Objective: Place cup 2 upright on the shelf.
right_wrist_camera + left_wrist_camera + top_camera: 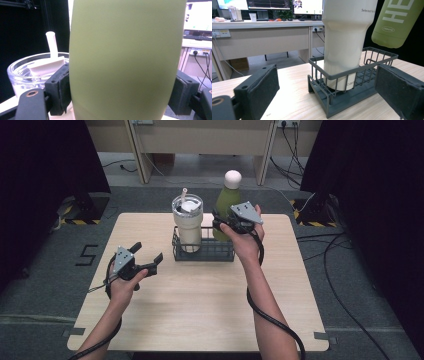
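Note:
A dark wire basket [210,254] stands at the middle back of the wooden table [200,310]. Its left half holds a cream tumbler [188,222] with a clear lid and a white straw. My right gripper [223,225] is shut on the body of an olive-green bottle [227,200] with a white cap. In the left gripper view the bottle [397,22] hangs tilted, its base just above the rim at the far end of the basket [347,100], beside the tumbler [347,37]. In the right gripper view both pads [61,87] press the bottle [125,60]. My left gripper [147,251] is open and empty, left of the basket.
Black curtains [45,165] hang on both sides of the table. A pale desk [200,140] stands beyond it, and cables [340,255] lie on the floor to the right. Bare tabletop lies in front of the basket and on both sides of it.

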A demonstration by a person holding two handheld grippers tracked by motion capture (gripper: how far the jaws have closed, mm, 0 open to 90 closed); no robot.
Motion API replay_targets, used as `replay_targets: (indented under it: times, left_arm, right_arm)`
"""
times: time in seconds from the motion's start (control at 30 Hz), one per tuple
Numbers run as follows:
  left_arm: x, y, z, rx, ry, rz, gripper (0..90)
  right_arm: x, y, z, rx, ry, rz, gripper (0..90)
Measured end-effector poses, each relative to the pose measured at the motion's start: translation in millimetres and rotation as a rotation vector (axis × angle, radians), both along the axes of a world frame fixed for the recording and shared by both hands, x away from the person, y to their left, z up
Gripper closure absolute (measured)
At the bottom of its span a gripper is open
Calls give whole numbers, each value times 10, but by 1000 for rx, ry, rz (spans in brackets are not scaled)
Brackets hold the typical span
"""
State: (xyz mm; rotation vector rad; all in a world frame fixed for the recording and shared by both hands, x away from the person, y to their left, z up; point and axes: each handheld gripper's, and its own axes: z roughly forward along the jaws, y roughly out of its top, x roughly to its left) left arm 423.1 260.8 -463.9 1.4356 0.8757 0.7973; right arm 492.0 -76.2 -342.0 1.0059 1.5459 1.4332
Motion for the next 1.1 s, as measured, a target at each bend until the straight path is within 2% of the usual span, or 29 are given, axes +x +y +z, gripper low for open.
replay_targets:
  times: [1.1]
  left_arm:
    - [1,13,0,-7,0,-1,53]
  right_arm:
    - [306,79,9,-18,37,-29,212]
